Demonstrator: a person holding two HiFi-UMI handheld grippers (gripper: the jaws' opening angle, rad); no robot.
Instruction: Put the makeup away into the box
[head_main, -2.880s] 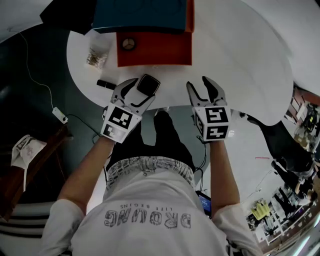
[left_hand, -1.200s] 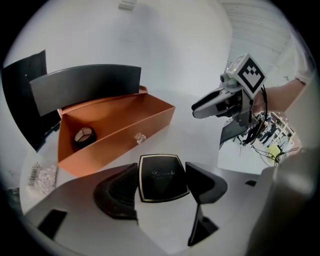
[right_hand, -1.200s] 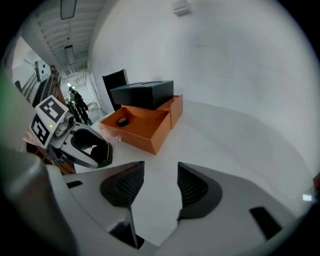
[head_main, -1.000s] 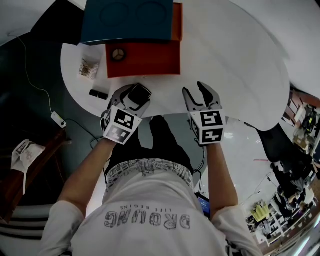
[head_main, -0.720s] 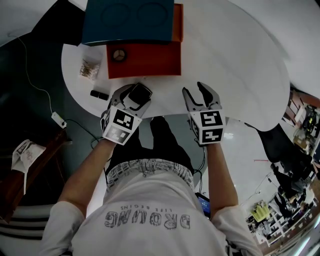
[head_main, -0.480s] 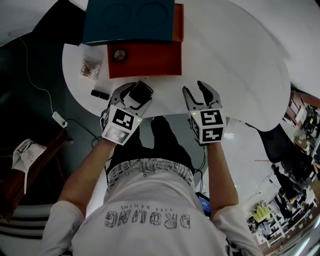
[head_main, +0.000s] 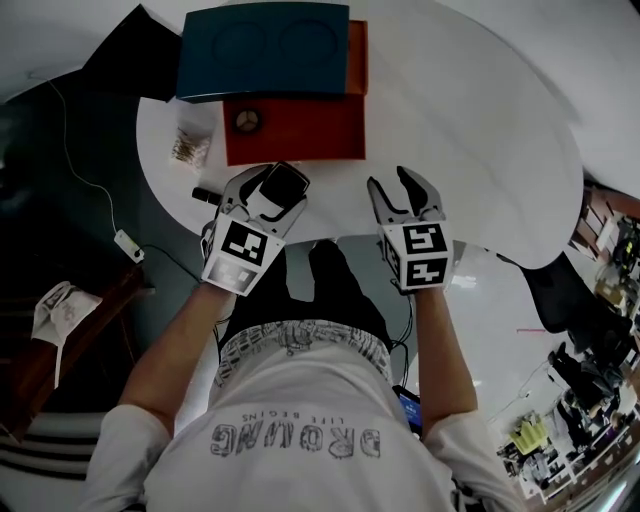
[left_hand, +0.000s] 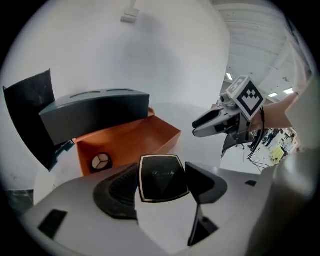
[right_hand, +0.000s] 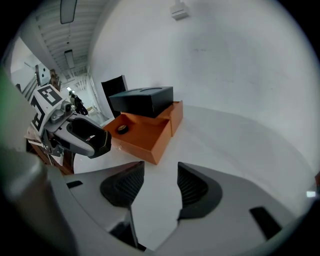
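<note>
My left gripper (head_main: 272, 188) is shut on a black square makeup compact (left_hand: 162, 177) with a gold rim, held just in front of the open orange box (head_main: 295, 128). The compact (head_main: 283, 183) hangs above the white table's near edge. One round black-and-white makeup item (head_main: 247, 121) lies in the box's left corner (left_hand: 100, 161). My right gripper (head_main: 405, 193) hovers open over the table to the right, with nothing between its jaws (right_hand: 156, 186). A black tube (head_main: 207, 195) lies on the table left of my left gripper.
A dark blue lid (head_main: 265, 49) rests against the box's far side. A small clear bag (head_main: 190, 147) of brownish bits sits left of the box. The round white table (head_main: 480, 130) spreads bare to the right. Its near edge drops off toward the person's legs.
My left gripper has lifted slightly with the compact still in its jaws. The right gripper has kept still. The head view has shifted a little.
</note>
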